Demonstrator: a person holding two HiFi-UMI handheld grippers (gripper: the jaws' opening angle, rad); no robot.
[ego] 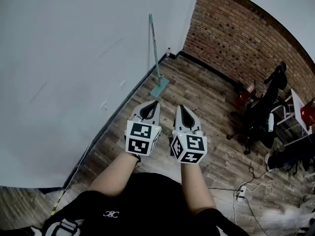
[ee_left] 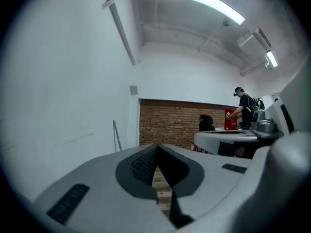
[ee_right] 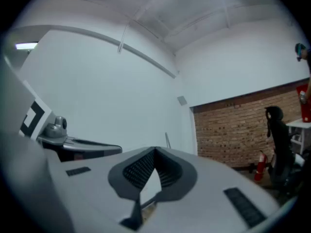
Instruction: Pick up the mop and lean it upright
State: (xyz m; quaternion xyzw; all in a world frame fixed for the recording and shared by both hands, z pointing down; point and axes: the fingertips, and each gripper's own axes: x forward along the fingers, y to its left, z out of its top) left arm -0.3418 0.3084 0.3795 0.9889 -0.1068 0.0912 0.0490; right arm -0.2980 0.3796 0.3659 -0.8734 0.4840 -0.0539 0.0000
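Head view: left gripper (ego: pixel 156 102) and right gripper (ego: pixel 180 106) are held side by side just ahead of the person's body, near each other, both aimed roughly level toward the room corner and well apart from the mop (ego: pixel 155 53). Left gripper view: jaw tips meet, with only a sliver of floor showing behind the pads (ee_left: pixel 144 165) and nothing between them. Right gripper view: jaws likewise together and empty. Judgement: the hands are carried low and idle because neither has anything to do with the mop right now; the mop stands on its own, so the lean-upright step looks done, or the person is standing back to check it. Mop position: against the white wall (ego: pixel 74 58), a little short of where it meets the brick wall (ego: pixel 236 38), with its head on the wooden floor (ego: pixel 206 107) and the top of the handle resting on the wall. Mop appearance: a thin teal-grey handle, nearly vertical and tilted slightly toward the wall, and a flat rectangular head of the same teal lying flat with a short edge near the skirting. It shows as a thin line past the jaws in both gripper views (ee_left: pixel 117 136) (ee_right: pixel 167 141). A small bottle (ego: pixel 168 53) stands in the corner just beyond it. Whether the handle sits securely cannot be told from here.
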